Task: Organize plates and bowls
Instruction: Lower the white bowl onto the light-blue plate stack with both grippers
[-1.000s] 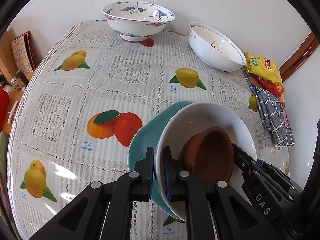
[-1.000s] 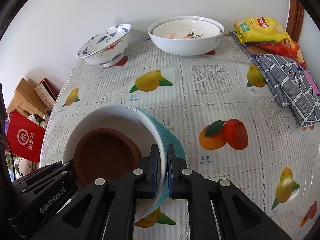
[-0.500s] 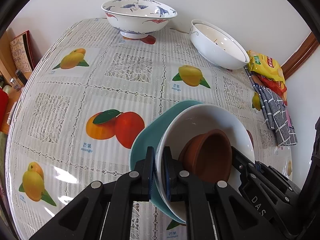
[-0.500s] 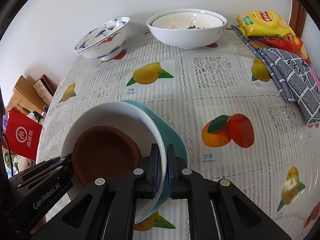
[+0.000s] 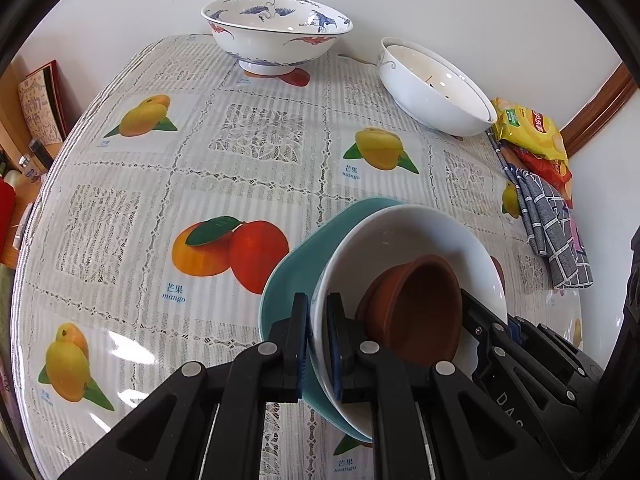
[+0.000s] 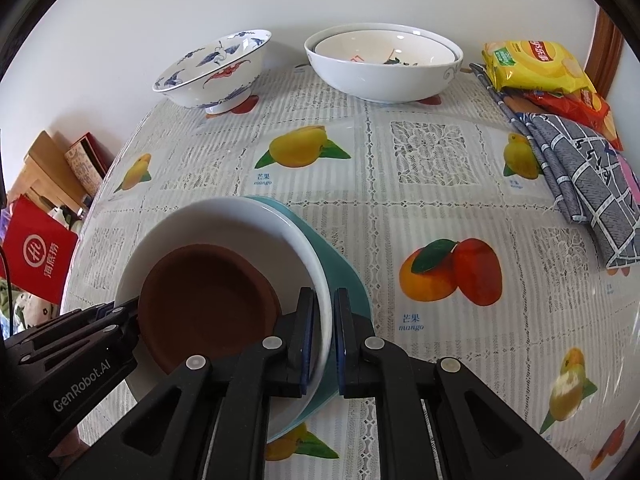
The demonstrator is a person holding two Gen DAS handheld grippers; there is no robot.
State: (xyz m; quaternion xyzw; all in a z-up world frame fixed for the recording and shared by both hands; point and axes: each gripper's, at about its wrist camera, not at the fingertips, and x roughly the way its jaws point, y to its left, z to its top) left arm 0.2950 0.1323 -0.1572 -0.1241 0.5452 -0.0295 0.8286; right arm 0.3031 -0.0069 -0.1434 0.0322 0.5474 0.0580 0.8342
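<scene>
Black tools [image 5: 318, 344] [image 6: 322, 338] angled down, pinching plate stack [image 5: 404, 232].

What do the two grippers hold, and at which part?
Both hold the stack: teal plate, white bowl, brown bowl. Left gripper and right gripper pinch opposite rims.

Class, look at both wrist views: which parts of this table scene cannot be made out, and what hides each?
- Underside of the teal plate: both views, hidden by the white bowl and the claws.
- Red snack packet: right view, mostly under the yellow packet.
- Inner bowl's picture: too small.
</scene>
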